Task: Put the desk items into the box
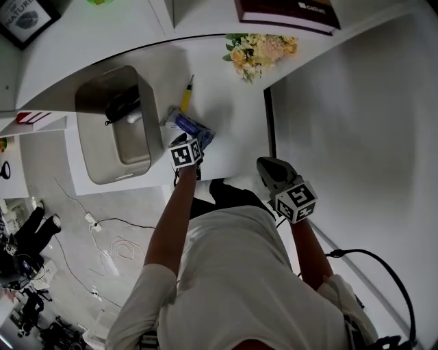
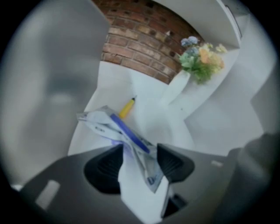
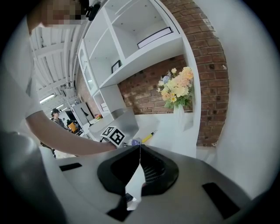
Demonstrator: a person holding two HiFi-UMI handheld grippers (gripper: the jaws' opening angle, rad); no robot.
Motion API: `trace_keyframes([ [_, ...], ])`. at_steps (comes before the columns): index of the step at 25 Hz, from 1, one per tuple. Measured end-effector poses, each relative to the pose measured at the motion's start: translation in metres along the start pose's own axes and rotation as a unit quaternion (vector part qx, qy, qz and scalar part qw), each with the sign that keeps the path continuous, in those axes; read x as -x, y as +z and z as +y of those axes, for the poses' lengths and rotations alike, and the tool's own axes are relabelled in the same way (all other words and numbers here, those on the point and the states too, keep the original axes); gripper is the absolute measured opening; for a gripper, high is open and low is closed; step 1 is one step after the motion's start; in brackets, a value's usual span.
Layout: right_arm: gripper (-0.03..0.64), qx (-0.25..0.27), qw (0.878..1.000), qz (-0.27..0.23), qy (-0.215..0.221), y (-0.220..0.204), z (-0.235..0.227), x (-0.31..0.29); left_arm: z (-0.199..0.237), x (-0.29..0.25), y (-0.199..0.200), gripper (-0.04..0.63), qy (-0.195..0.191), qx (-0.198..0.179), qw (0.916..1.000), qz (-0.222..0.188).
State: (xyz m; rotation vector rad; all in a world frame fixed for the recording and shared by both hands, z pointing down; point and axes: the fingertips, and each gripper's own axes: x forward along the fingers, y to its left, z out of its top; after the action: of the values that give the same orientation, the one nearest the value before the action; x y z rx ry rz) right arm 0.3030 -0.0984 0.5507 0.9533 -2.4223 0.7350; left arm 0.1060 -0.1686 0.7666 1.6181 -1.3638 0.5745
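A grey box [image 1: 147, 123] stands on the white desk at the left, with a black item [image 1: 123, 102] and a white item inside. To its right lie a yellow pen [image 1: 186, 96] and a crumpled white-and-blue packet [image 1: 191, 126]. My left gripper [image 1: 188, 140] reaches over the packet. In the left gripper view the packet [image 2: 118, 127] lies between the open jaws of that gripper [image 2: 140, 162], the pads not pressing it, with the pen [image 2: 127, 107] beyond. My right gripper [image 1: 268, 167] hovers off the desk's right edge, shut and empty [image 3: 139, 164].
A white vase of flowers [image 1: 260, 49] stands at the desk's back right, under a shelf with a dark book [image 1: 287, 14]. The box's grey wall [image 2: 43, 87] rises close to the left of the left gripper. Cables [image 1: 109, 239] lie on the floor below.
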Motion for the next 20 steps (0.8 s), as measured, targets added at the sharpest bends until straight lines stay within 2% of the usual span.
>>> trace_keyframes([
  [2,0.003,0.004,1.000,0.005,0.002,0.000,-0.001,-0.002,0.009,-0.009,-0.004,0.229,0.016,0.022,0.9996,0.007],
  [4,0.003,0.009,1.000,0.010,0.005,-0.001,-0.001,-0.004,0.013,-0.013,-0.006,0.227,0.022,0.029,0.9993,0.011],
  [5,0.003,0.011,1.000,0.012,0.007,-0.002,-0.001,-0.006,0.013,-0.013,-0.006,0.215,0.023,0.023,0.9994,0.011],
  [7,0.003,0.011,1.000,0.016,0.010,-0.004,-0.002,-0.008,0.009,-0.010,-0.006,0.122,0.029,-0.003,0.9995,0.007],
  [9,0.003,0.011,1.000,0.021,0.013,-0.007,-0.003,-0.009,0.005,-0.006,-0.009,0.080,0.032,-0.024,0.9992,0.006],
  [20,0.003,0.023,0.999,0.017,0.039,-0.002,-0.003,-0.019,-0.010,0.031,-0.019,0.061,0.025,-0.094,0.9952,-0.003],
])
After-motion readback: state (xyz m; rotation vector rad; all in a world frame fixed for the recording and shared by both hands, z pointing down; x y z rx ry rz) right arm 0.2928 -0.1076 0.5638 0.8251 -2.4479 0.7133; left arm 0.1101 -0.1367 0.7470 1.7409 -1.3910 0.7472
